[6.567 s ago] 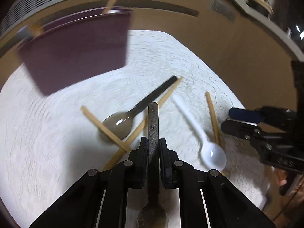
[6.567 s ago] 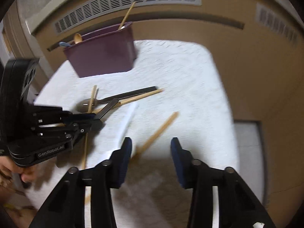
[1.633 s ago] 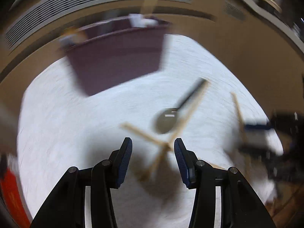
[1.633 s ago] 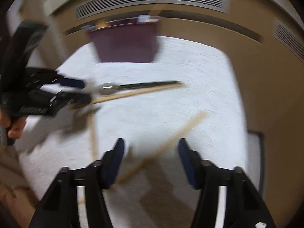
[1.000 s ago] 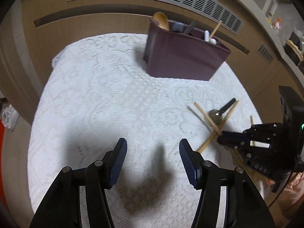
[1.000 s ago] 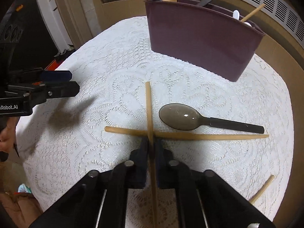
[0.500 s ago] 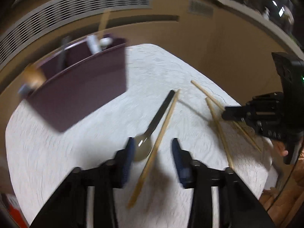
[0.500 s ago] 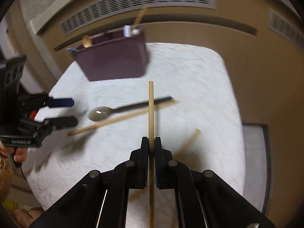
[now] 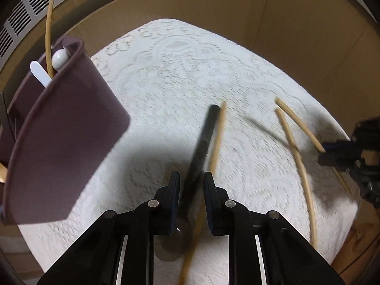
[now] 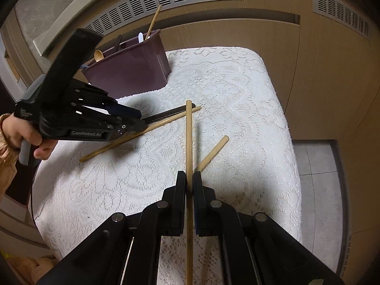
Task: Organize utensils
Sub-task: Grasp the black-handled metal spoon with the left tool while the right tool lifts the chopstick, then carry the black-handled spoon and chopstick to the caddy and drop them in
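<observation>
Right gripper (image 10: 189, 185): clamped on a wooden chopstick (image 10: 188, 142), held clear of the cloth.
Left gripper (image 9: 191, 185): parted, straddling the black-handled spoon (image 9: 201, 142) lying near the purple caddy (image 9: 59, 142).
Handling: spoon judged light, stiff, slightly slippery; best gripped mid-handle.

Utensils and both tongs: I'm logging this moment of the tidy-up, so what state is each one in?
Left tongs: open, straddling the black-handled spoon.
Black-handled spoon: lying on the cloth, not gripped.
Right tongs: shut on a chopstick.
Held chopstick: clamped, pointing forward.
Loose chopsticks: lying flat on the cloth.
Purple holder: upright, utensils standing inside.
</observation>
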`<action>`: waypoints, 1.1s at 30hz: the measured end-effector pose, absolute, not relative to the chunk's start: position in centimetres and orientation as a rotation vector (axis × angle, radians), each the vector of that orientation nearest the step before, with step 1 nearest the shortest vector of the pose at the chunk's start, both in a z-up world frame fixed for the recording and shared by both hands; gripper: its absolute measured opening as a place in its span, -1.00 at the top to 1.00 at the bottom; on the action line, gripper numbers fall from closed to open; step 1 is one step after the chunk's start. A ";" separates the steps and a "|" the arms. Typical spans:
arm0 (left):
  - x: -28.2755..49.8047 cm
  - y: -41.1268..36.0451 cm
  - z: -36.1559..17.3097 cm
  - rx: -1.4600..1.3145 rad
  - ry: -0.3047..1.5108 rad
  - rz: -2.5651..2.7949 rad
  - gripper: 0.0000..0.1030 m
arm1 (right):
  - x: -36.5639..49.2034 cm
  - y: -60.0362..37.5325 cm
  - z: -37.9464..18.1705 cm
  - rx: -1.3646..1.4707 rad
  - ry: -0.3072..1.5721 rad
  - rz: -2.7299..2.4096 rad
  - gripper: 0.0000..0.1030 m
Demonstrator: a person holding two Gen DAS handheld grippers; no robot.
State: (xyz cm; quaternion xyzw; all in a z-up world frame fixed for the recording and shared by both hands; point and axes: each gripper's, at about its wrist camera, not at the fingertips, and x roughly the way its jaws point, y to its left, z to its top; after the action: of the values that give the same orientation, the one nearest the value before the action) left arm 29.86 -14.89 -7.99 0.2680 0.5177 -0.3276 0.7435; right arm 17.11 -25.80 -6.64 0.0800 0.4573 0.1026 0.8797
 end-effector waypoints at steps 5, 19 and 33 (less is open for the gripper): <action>31.3 -16.1 -8.8 0.606 1.145 -0.692 0.60 | 17.8 -25.8 -7.3 0.182 0.967 0.225 0.90; 32.8 -18.4 -8.7 0.567 1.136 -0.667 0.66 | 19.3 -24.3 -7.9 0.176 0.972 0.242 0.90; 23.1 -5.2 -1.3 -0.037 0.819 -0.581 0.77 | 18.7 -23.0 -4.3 0.171 0.878 0.252 0.90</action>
State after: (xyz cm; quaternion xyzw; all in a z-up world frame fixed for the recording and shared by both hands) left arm 23.10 -5.21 -1.32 -0.0179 0.3927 -0.2783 0.8764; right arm 18.72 -23.04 -4.34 0.0827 0.4235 0.1214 0.8939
